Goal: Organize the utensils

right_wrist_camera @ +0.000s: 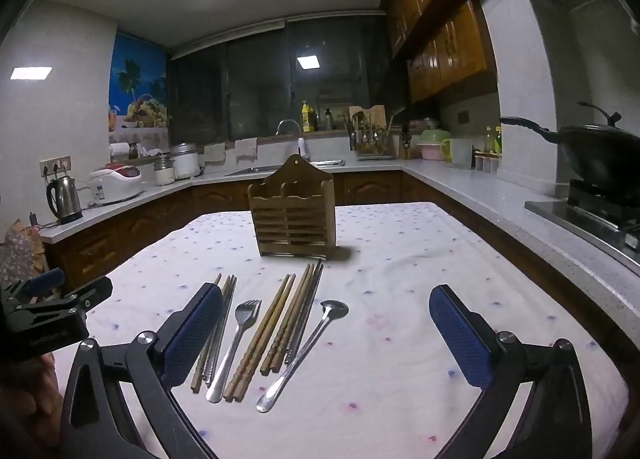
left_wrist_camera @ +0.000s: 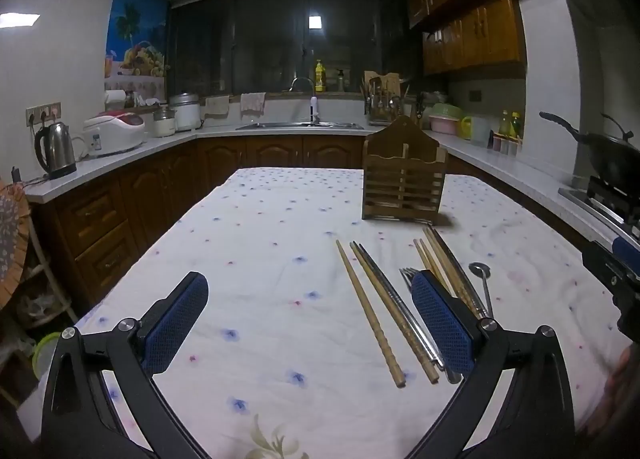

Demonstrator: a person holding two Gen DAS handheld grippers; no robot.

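A wooden slatted utensil holder [right_wrist_camera: 293, 215] stands upright at the far side of the table; it also shows in the left wrist view [left_wrist_camera: 404, 179]. In front of it lie wooden chopsticks [right_wrist_camera: 260, 339], metal chopsticks [right_wrist_camera: 306, 311], a metal fork [right_wrist_camera: 236, 343] and a metal spoon [right_wrist_camera: 304, 351]. In the left wrist view, chopsticks [left_wrist_camera: 370, 313] and the spoon [left_wrist_camera: 482, 285] lie by my right finger. My left gripper [left_wrist_camera: 310, 323] is open and empty above the cloth. My right gripper [right_wrist_camera: 326, 333] is open and empty above the utensils.
The table wears a white flowered cloth [right_wrist_camera: 400, 259]. Counters run around it, with a kettle [left_wrist_camera: 56, 147], a rice cooker [left_wrist_camera: 114, 131], a sink [left_wrist_camera: 300, 125] and a black wok on the stove [right_wrist_camera: 592, 155]. The other gripper shows at the left edge [right_wrist_camera: 48, 311].
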